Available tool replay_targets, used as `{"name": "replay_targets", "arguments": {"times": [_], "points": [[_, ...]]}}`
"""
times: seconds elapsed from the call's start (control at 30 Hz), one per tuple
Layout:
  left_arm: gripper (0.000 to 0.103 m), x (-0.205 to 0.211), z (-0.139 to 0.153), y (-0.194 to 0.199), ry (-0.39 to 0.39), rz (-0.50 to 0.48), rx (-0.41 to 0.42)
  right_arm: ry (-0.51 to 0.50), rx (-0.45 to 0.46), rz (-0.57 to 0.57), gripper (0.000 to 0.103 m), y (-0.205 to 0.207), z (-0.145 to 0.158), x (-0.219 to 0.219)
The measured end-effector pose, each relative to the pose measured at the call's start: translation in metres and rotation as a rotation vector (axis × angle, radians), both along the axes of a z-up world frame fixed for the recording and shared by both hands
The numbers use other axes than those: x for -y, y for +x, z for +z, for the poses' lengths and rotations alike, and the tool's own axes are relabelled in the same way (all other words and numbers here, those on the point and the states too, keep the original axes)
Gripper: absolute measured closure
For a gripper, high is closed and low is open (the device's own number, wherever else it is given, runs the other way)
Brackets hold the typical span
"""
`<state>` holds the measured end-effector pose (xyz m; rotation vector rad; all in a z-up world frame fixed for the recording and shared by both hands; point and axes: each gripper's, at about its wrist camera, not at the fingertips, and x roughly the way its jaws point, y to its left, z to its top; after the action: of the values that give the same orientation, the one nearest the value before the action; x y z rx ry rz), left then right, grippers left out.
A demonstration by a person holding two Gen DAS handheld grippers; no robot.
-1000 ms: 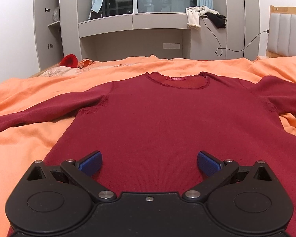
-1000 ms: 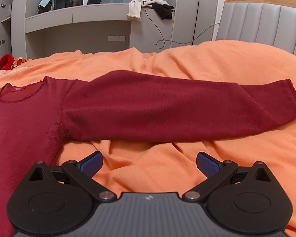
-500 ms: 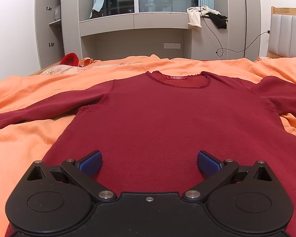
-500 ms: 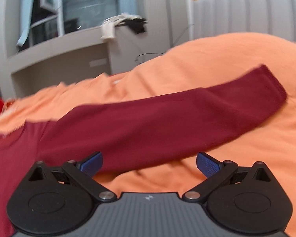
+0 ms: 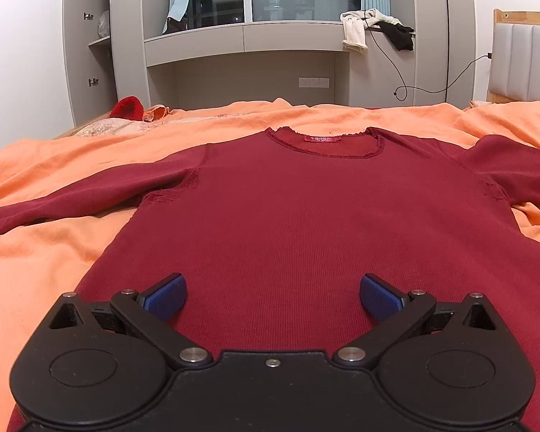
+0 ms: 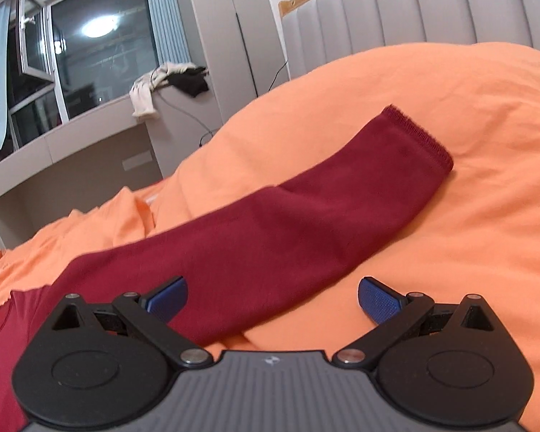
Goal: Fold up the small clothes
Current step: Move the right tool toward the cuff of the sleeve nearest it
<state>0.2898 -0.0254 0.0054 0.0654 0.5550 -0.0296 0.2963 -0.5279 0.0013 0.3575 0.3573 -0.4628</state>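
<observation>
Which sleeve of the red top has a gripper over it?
The right sleeve: the open right gripper sits over it, cuff ahead. The left sleeve lies untouched; the left gripper is over the body.

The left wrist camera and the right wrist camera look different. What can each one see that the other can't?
Only the left wrist view shows the shirt's neckline with its pink label, the left sleeve and the open left gripper over the shirt's body.

Only the right wrist view shows the right sleeve's cuff, the padded headboard's panels up close and the open right gripper.

Both show the red shirt, the orange bedspread and clothes on the ledge.
</observation>
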Motion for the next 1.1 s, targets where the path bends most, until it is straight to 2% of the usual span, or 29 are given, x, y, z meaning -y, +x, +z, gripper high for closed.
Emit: {"name": "replay_targets", "arguments": {"times": [0.17,0.37,0.53,0.67,0.9,1.0,1.1], "points": [[0.001,0.000,0.000,0.000,-0.001,0.000,0.001,-0.059,0.006,-0.065,0.000,0.006,-0.002,-0.002],[0.001,0.000,0.001,-0.004,-0.005,0.008,0.028,-0.057,0.024,-0.050,0.000,0.006,-0.004,-0.001],[0.001,0.000,0.002,-0.007,-0.014,0.016,0.051,-0.045,0.094,-0.200,0.000,-0.002,-0.001,0.009],[0.001,0.000,0.002,-0.008,-0.019,0.018,0.049,-0.020,0.089,-0.277,0.000,-0.001,-0.008,0.024],[0.001,-0.001,0.002,-0.009,-0.021,0.015,0.048,-0.054,-0.001,-0.254,0.000,0.027,-0.020,0.027],[0.001,-0.001,0.002,-0.008,-0.018,0.012,0.043,-0.038,0.024,-0.231,0.000,0.026,-0.020,0.028],[0.001,0.000,0.002,-0.008,-0.018,0.012,0.043,0.036,0.107,-0.189,0.001,0.017,-0.018,0.037]]}}
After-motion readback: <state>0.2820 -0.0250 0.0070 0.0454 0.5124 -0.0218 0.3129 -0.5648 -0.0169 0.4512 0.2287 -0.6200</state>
